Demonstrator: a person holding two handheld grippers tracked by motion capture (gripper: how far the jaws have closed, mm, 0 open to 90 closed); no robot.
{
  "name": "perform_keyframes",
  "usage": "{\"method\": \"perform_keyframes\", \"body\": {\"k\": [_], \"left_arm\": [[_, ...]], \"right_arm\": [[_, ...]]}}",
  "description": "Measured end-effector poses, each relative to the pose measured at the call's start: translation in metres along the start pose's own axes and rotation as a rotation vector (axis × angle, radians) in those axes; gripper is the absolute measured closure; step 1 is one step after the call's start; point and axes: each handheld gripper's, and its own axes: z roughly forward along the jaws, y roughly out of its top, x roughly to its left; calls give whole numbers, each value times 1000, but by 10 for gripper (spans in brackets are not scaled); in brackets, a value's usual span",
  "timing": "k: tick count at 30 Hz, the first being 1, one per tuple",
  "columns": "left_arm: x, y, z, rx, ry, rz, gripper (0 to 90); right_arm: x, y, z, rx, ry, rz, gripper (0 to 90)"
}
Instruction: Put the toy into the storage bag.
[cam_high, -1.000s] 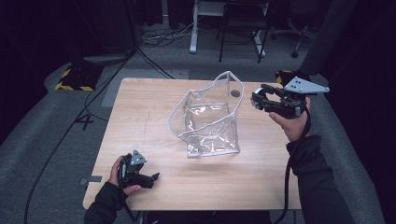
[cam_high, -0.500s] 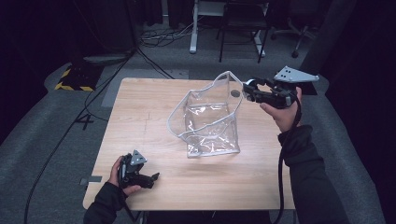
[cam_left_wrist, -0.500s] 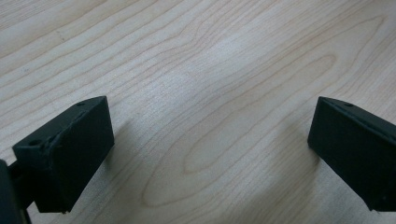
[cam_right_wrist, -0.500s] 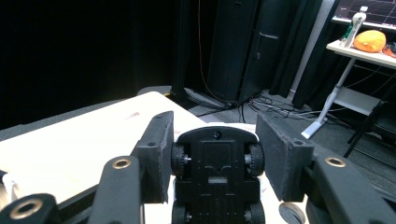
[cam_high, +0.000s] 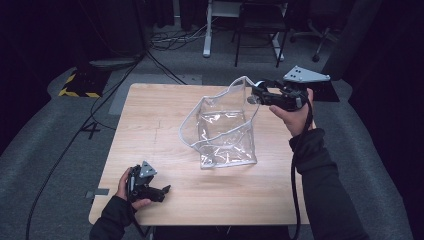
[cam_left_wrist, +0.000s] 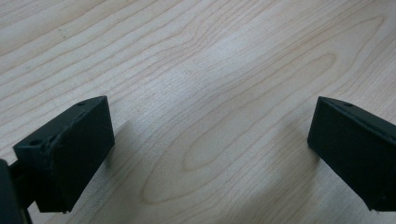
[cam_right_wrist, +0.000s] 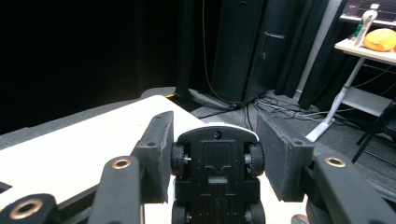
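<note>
Left tongs: parked low at the near left corner of the table, hand wrapped round the body. Spread wide, nothing between; in the left gripper view, bare wood grain under and ahead of both black pads. Reads as a rest position, kept well away from the work and out of the other hand's path. Judged idle, not bracing anything.

Ahead and to the right of those tongs, mid-table: clear plastic bag, standing slumped on its flat bottom, white-edged mouth gaping up and toward the far right. Looks empty through the film; glare and creases prevent certainty about anything small. No hand steadying it, so likely to tip or slide if nudged at the rim.

Right tongs: held up off the table at the bag's far right rim, tips just at or touching the raised edge of the mouth; contact not resolvable. Pinching a toy car, pads pressed on its two flanks beside the wheels, black underside turned to the camera, nose pointing away. Side grip probably chosen so the car stays square and drops clean once released. Judged step: carrying the car to the mouth, drop-in not yet done.
</note>
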Motion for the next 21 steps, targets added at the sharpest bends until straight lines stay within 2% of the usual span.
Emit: {"method": "perform_keyframes", "body": {"k": [9,13,15,21], "left_arm": [[-1,-1,-1,1,5,0,8],[-2,-1,0,-1,-1,-17,9],[-2,-1,-1,0,18,-9,9],[-2,-1,-2,4,18,-8,9]], "right_arm": [[8,-1,21,24,14,5,490],[12,-2,32,40,17,6,490],[14,-3,40,52,26,1,490],[15,-3,54,72,31,2,490]]}}
